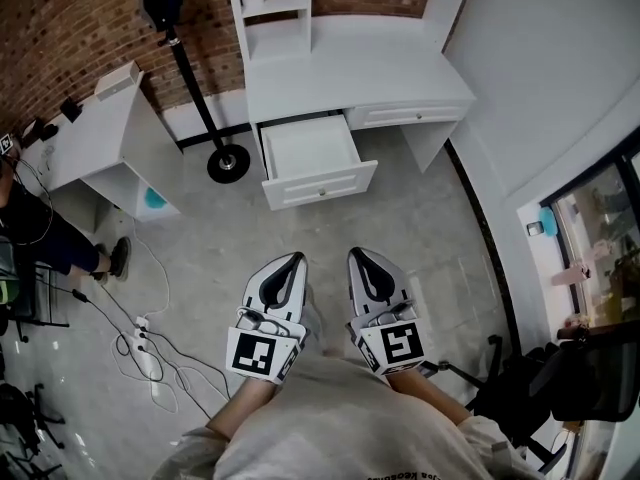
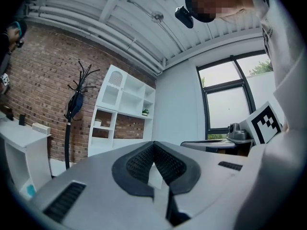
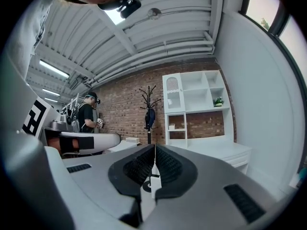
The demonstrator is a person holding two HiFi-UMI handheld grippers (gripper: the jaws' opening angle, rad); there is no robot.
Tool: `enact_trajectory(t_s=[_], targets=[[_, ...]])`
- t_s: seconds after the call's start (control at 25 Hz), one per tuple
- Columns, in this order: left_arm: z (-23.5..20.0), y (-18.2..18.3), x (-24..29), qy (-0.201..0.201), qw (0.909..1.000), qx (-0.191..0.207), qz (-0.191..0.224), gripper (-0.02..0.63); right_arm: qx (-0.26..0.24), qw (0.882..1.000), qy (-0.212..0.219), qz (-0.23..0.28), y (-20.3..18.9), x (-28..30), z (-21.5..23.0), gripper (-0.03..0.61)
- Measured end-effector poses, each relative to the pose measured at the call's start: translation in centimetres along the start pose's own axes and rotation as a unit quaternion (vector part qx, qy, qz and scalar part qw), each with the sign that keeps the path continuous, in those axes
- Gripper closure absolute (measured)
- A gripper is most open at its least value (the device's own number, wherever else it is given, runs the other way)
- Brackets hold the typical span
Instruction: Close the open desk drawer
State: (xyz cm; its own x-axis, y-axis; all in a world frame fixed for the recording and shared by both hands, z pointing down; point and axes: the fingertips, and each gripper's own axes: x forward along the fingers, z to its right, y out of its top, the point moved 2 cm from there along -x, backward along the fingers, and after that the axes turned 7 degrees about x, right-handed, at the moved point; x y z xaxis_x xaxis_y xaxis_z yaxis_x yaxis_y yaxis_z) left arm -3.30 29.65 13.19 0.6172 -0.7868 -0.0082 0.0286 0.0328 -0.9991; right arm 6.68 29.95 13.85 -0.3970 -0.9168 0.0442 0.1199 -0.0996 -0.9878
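Left gripper [image 1: 290,261], right gripper [image 1: 359,256] — jaws together, empty — over grey floor [image 1: 430,233]; drawer [image 1: 310,154] open under white desk [image 1: 350,73].

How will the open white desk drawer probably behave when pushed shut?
The open white desk drawer looks empty, so probably light. Its flat front panel seems stiff and should take a push. Pulled far out, it may skew if pushed off-centre.

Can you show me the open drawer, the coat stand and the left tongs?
open drawer [image 1: 320,185], head view, on its front panel.
coat stand [image 1: 228,163], head view, on its round base.
left tongs [image 1: 294,260], head view, at the shut tips.
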Motion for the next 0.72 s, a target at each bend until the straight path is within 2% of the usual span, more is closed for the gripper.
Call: enact_trajectory(t_s=[0.44,0.56,0.72], targets=[[-10.8,0.2,10.1,-0.01,0.9998,-0.008,-0.014,0.595,0.0,1.0,-0.01,-0.016,2.5,14.5,3.7,0.546],[-12.9,-0.2,12.1,-0.016,0.9997,-0.005,-0.019,0.595,0.007,1.0,-0.02,-0.015,2.3,17.2,4.7,0.546],[-15.7,-0.6,13.9,-0.019,0.9998,-0.001,-0.007,0.595,0.009,1.0,-0.023,-0.02,1.4,20.3,5.0,0.546]])
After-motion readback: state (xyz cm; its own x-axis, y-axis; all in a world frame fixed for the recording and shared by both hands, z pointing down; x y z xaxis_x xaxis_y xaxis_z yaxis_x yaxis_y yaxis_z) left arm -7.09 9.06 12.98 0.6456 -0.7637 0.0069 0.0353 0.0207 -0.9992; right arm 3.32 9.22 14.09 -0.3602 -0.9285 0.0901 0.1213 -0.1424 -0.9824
